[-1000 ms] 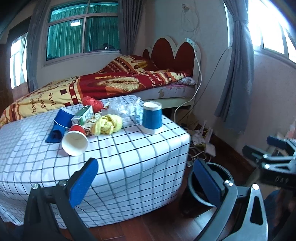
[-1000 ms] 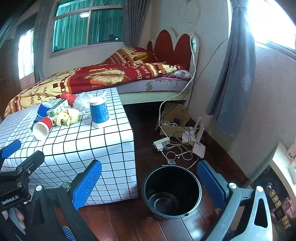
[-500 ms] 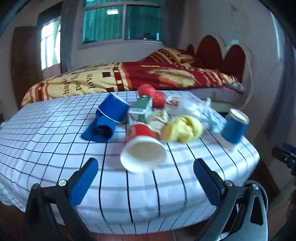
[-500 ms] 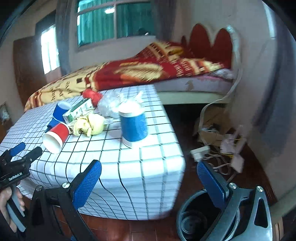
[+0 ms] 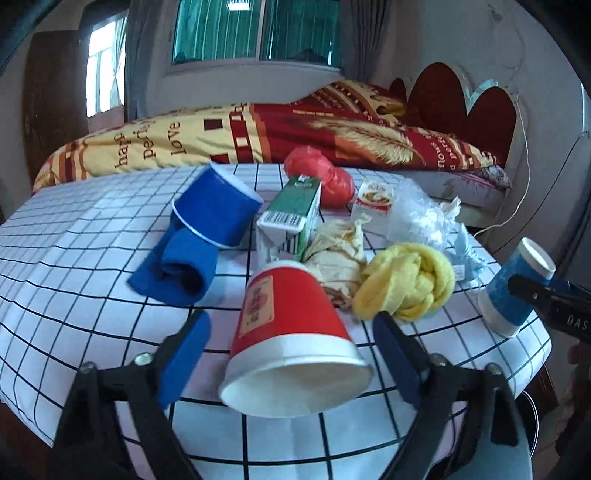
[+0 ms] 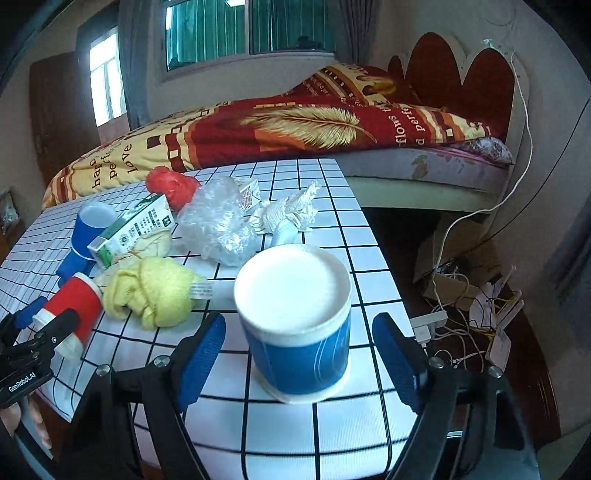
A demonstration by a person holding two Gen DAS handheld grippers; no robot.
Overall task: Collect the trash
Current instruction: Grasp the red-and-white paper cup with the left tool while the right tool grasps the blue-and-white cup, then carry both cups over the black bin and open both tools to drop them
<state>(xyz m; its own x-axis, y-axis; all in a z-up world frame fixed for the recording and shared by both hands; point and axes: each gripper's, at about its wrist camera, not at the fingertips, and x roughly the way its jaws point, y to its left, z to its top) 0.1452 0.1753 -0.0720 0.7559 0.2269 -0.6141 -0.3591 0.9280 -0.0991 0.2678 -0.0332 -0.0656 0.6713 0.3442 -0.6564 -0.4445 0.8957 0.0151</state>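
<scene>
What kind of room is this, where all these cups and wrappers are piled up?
Most likely a bedroom in a home. A bed with a red and yellow quilt and a scalloped headboard stands behind the table with the checked cloth, under curtained windows.

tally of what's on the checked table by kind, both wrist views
Paper cups: 3, red cup, blue cup, blue-banded cup
Cartons: 2, green carton, small carton
Cloths: 2, yellow, blue
Bags and wrappers: 4
Total: 11
</scene>
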